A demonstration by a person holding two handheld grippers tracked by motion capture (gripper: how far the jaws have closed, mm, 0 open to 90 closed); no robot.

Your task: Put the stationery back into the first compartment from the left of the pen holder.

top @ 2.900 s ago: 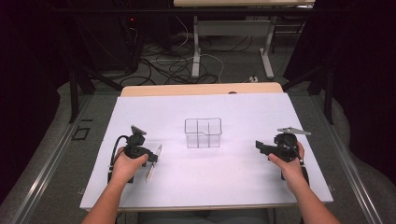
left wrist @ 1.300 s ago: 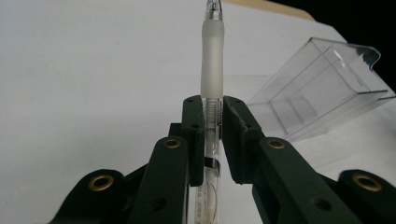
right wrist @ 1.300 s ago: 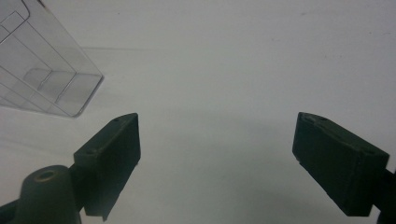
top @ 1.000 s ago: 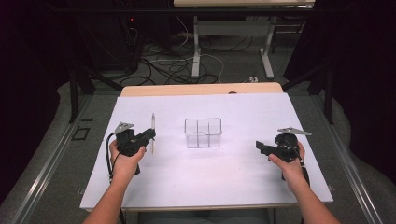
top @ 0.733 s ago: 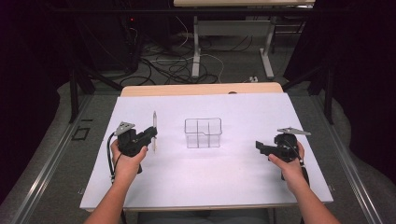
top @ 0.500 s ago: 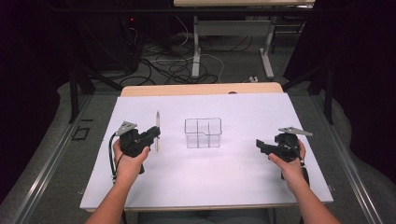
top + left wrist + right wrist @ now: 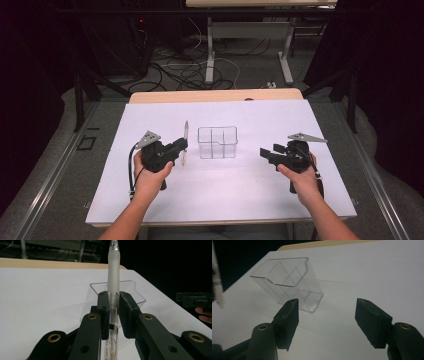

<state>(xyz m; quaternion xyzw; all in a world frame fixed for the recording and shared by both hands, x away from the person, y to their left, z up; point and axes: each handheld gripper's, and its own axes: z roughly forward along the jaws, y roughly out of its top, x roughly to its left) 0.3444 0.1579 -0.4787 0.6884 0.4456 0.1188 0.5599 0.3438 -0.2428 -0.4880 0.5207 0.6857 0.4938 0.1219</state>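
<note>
Gripping a clear pen (image 7: 113, 277) upright, print on its barrel unreadable, left gripper (image 7: 181, 145) jaws pinch it beside the clear divided holder (image 7: 217, 142) mid-worktop (image 7: 240, 195). Right gripper (image 7: 325, 320) jaws, just closing, spread, nothing between.

This looks like a lab or recording room set up for handling trials. A bench (image 7: 220, 200) covered with a plain white sheet fills the centre of the high view, its wooden edge showing at the far side. Behind it, at the top centre, loose black and white cables (image 7: 185, 70) sprawl over grey carpet between the metal legs of another desk (image 7: 210, 55). Black curtains (image 7: 385, 75) close off both sides of the frame.
</note>
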